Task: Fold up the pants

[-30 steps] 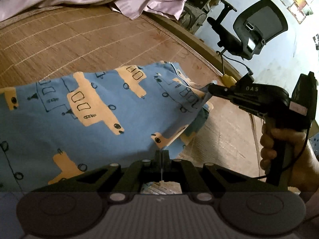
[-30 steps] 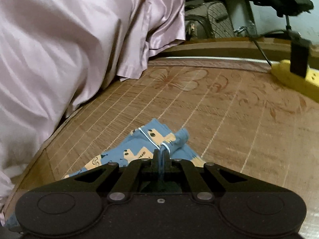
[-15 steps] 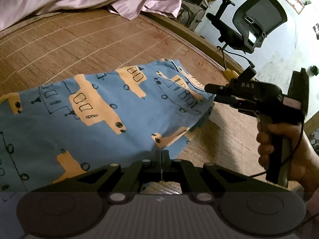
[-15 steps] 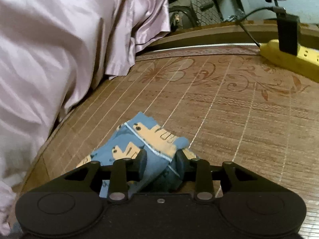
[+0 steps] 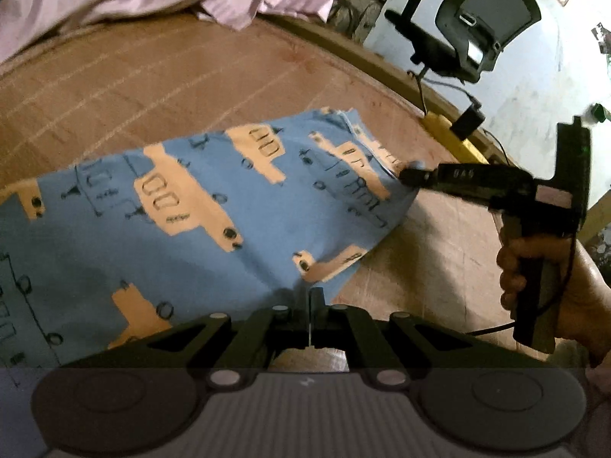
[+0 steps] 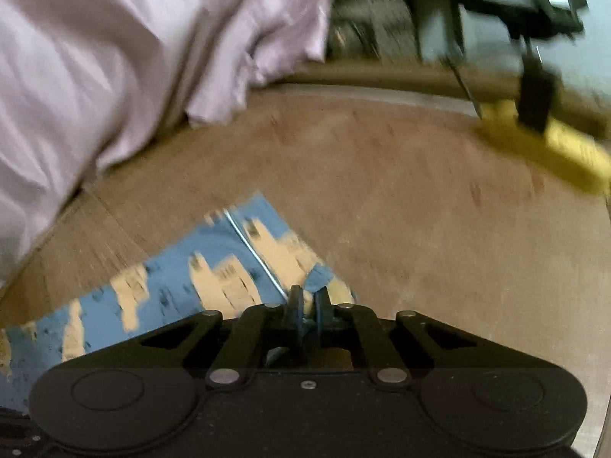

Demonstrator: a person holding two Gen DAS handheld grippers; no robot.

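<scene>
On the brown woven bed mat (image 5: pixel 160 76), the blue cotton pants printed with orange vehicles (image 5: pixel 183 206) lie spread flat, reaching from the left gripper (image 5: pixel 316 297) away to its left and forward. That gripper's two black fingers are pressed together with no gap, and the near hem of the pants sits right at their tips; the fabric seems pinched there, though the exact bite is hidden by the fingers.

Ahead and to the right of it, the right gripper (image 5: pixel 410 175) is held by the person's hand (image 5: pixel 550 294) on a black pistol handle, its tip touching the far right edge of the pants. From its own camera, which is blurred, the right gripper (image 6: pixel 307 299) shows its fingers nearly together with a fold of blue cloth caught between them, and the pants (image 6: pixel 183 278) run off to its left.

Beyond both tools, a heap of pale lilac satin bedding (image 6: pixel 114 57) is bunched along the far side of the mat. Farther right of the right gripper, a yellow power strip (image 6: pixel 542 149) with a black plug in it rests by the wooden bed edge, and a black mesh office chair (image 5: pixel 481 23) stands past that edge.
</scene>
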